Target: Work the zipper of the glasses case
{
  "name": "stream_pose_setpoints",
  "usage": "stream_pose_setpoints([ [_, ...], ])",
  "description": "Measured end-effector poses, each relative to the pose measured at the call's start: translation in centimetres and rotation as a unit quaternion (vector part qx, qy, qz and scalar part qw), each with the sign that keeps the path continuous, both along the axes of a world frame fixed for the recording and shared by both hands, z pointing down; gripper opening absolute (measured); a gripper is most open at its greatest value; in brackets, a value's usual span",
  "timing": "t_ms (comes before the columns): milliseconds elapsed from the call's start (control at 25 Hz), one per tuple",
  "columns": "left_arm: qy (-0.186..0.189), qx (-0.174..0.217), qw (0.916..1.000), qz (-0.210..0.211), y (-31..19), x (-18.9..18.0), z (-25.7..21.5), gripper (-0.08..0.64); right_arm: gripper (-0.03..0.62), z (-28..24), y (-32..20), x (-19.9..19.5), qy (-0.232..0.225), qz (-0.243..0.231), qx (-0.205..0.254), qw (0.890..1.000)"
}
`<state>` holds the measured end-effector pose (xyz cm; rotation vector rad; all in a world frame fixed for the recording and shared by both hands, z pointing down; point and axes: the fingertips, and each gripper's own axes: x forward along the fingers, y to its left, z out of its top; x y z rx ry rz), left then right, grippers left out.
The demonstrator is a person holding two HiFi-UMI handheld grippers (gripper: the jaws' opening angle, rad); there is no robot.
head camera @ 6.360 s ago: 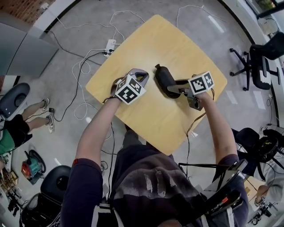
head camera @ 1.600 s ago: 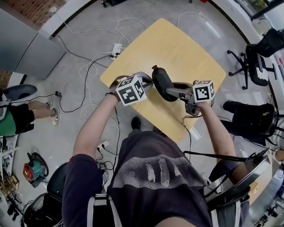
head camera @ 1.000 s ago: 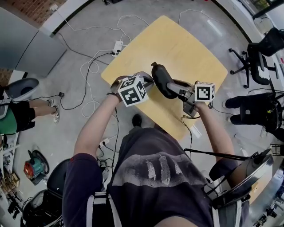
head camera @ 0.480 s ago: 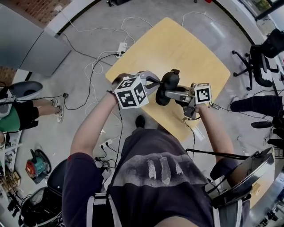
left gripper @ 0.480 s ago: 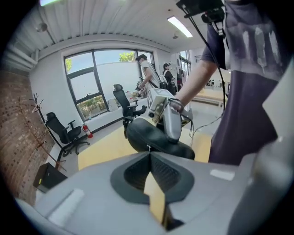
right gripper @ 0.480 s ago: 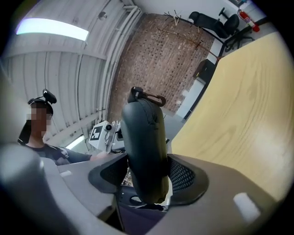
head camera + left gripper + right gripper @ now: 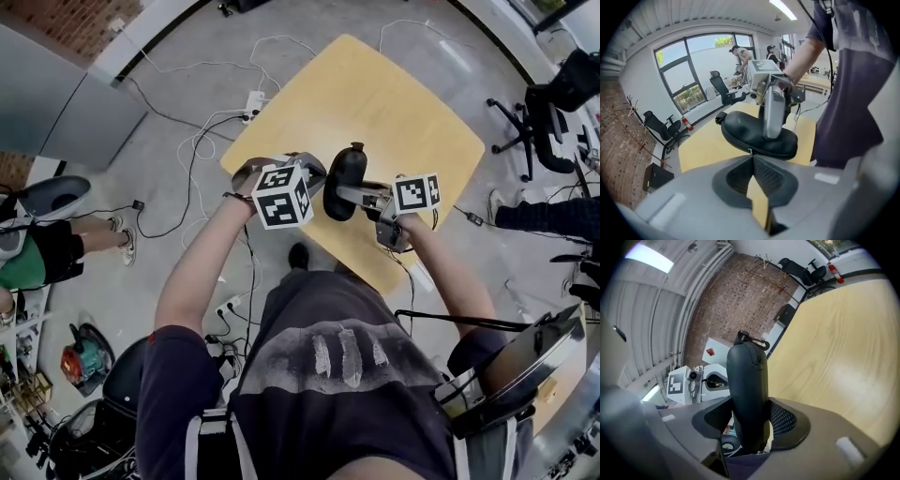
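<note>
The black glasses case (image 7: 343, 173) is held over the wooden table (image 7: 375, 94), its loop end pointing away from me. My right gripper (image 7: 349, 194) clamps it across the middle. In the right gripper view the case (image 7: 747, 380) stands between both pads (image 7: 785, 420), which press its sides; these jaws have just been closing on it. My left gripper (image 7: 317, 173) sits at the case's left side. In the left gripper view its jaws (image 7: 752, 157) are shut, pinching the small metal zipper pull (image 7: 750, 151) on the seam of the case (image 7: 745, 133).
The table's near edge lies just below both grippers. On the floor are a power strip (image 7: 251, 98) with trailing cables, office chairs (image 7: 553, 94) at the right, and a seated person's legs (image 7: 37, 253) at the left. Another person's legs (image 7: 544, 216) show at the right.
The case has swung from lying slantwise with its loop at the upper left to nearly end-on with the loop at the top. The right gripper shifted left, closer to the left one.
</note>
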<state>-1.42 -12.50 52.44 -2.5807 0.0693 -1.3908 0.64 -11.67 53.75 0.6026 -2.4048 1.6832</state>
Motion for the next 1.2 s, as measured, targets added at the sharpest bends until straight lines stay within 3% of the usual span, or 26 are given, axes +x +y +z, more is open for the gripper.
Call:
stream_pose_setpoints([
  [320, -0.015, -0.052, 0.9986, -0.004, 0.9, -1.4, 2.9, -0.012, 0.247, 1.8, -1.4, -0.3, 0.009, 0.047, -0.075, 0.996],
  [680, -0.018, -0.08, 0.9965, -0.017, 2.6, -2.0, 5.8, -0.012, 0.242, 4.0, -3.0, 0.1, 0.024, 0.093, -0.102, 0.99],
  [880, -0.009, -0.105, 0.9931, -0.052, 3.4, -2.1, 6.9, -0.012, 0.227, 5.6, -3.6, -0.2, 0.043, 0.109, -0.118, 0.986],
  [1200, -0.032, -0.097, 0.9887, -0.11, 2.7, -1.2, 8.9, -0.002, 0.218, 7.1, -3.1, 1.2, 0.061, 0.121, -0.131, 0.982],
])
